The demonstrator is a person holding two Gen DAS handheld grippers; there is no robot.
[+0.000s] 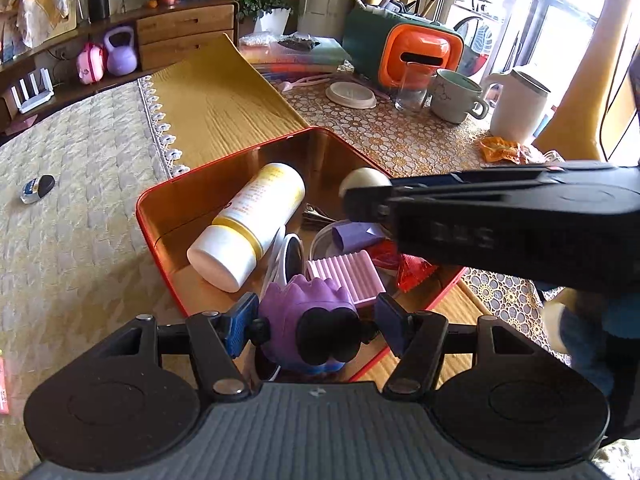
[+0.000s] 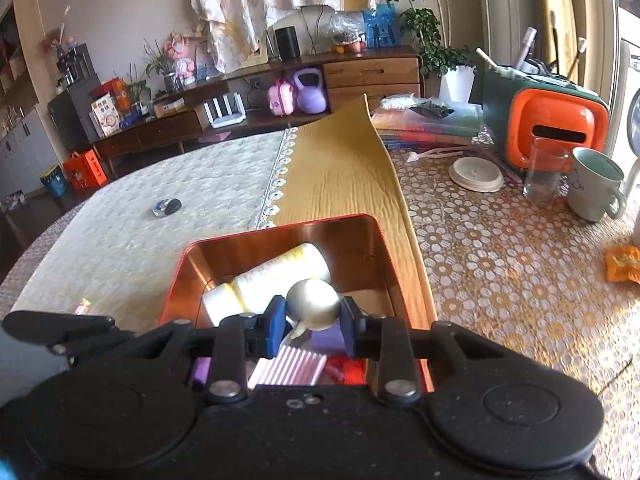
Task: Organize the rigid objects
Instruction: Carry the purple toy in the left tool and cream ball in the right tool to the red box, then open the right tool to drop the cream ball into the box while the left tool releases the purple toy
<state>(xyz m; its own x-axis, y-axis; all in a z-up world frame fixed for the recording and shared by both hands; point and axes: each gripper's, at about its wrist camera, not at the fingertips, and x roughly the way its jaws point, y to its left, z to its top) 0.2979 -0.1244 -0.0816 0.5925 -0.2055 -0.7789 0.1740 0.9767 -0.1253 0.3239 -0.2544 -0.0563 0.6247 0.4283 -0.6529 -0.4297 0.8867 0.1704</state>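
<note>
The left gripper (image 1: 316, 326) is hanging over the near end of an open red metal tin with a shiny copper-coloured inside (image 1: 160, 236). Its blue-padded fingers are standing apart on either side of a purple ridged plastic toy with black rounded parts (image 1: 308, 320), whose black side knobs look to be touching the pads, though a firm grip cannot be told. The right gripper (image 2: 313, 322) is reaching in from the right, clamped on a cream-white ball (image 2: 313, 305) and holding it above the tin's contents. Inside the tin, a white cylindrical bottle with a yellow label (image 1: 248, 224) is lying tilted at the far left, and a pink ribbed block (image 1: 346, 280) is sitting just beside the purple toy, with a red crinkled wrapper (image 1: 412, 272) to its right. The tin is resting on a yellow mat on the table (image 1: 400, 136).
</note>
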